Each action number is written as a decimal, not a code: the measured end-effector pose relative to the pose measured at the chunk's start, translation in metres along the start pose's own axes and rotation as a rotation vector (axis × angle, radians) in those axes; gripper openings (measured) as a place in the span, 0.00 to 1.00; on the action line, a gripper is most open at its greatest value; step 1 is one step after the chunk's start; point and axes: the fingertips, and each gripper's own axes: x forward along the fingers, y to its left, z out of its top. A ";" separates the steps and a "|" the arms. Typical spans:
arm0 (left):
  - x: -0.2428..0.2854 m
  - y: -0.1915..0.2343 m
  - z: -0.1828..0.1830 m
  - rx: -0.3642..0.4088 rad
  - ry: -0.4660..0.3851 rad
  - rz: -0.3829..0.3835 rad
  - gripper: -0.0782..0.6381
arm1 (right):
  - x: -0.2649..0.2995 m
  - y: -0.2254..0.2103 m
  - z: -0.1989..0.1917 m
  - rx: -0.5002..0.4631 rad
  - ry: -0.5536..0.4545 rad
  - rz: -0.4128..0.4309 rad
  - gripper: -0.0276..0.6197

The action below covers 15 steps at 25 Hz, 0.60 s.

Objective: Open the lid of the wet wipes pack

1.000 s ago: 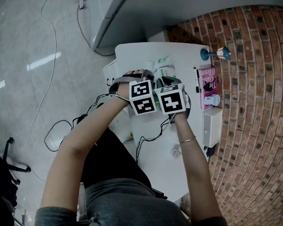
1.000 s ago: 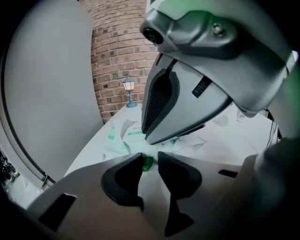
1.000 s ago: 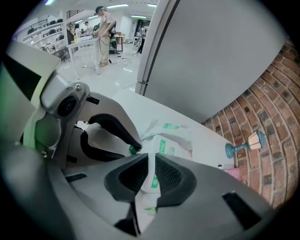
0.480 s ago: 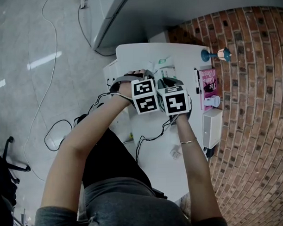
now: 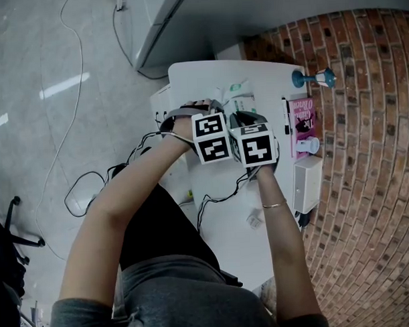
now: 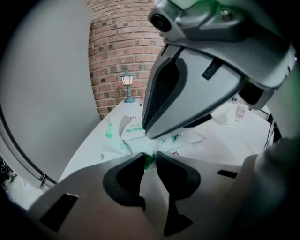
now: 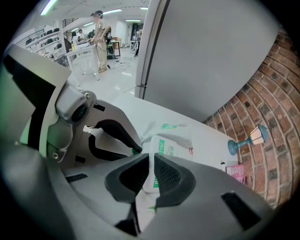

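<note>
the wet wipes pack (image 5: 237,92) lies flat on the far part of the white desk (image 5: 227,249), just beyond your two marker cubes. its long axis looks to run near to far, roughly in line with your right hand-held gripper (image 7: 151,161), and its crinkled film end points at the far desk edge. the white lid (image 7: 165,148) with green print faces up; whether it has lifted at all cannot be told

your right hand-held gripper has just been closing. its jaws stand nearly together, pinched on the near end of the lid, whose white edge runs down through the slit between the pads. your left hand-held gripper (image 6: 150,158) has also just been closing. only a thin gap is left, and a green-printed corner of the pack sits in it, nipped at the tips

both forearms reach in from the near side and meet over the pack, the left slanting in from the near left, the right coming almost straight, a bracelet (image 5: 273,204) on its wrist. the cubes sit side by side, just about touching

in the left gripper view the right gripper's body looms across the upper right and hides most of the pack. on the right of the desk stand a blue lamp figurine (image 5: 313,76), a pink book (image 5: 301,117), a small white bottle (image 5: 307,145) and a white drawer box (image 5: 305,183), all well apart from the pack. cables (image 5: 216,198) trail off the near left edge, and a brick wall (image 5: 365,154) runs along the right
</note>
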 end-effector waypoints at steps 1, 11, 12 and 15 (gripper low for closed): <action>0.000 0.000 0.000 -0.001 0.000 -0.001 0.24 | 0.000 0.000 0.000 -0.002 0.001 0.000 0.10; 0.000 0.000 0.000 0.001 0.005 -0.006 0.24 | -0.001 -0.001 0.002 -0.005 -0.001 -0.002 0.09; 0.000 -0.001 0.000 0.001 0.005 -0.006 0.23 | -0.001 -0.001 0.002 -0.006 -0.008 -0.003 0.09; 0.001 -0.001 0.000 0.002 0.006 -0.005 0.23 | -0.002 -0.001 0.003 -0.006 -0.017 -0.002 0.09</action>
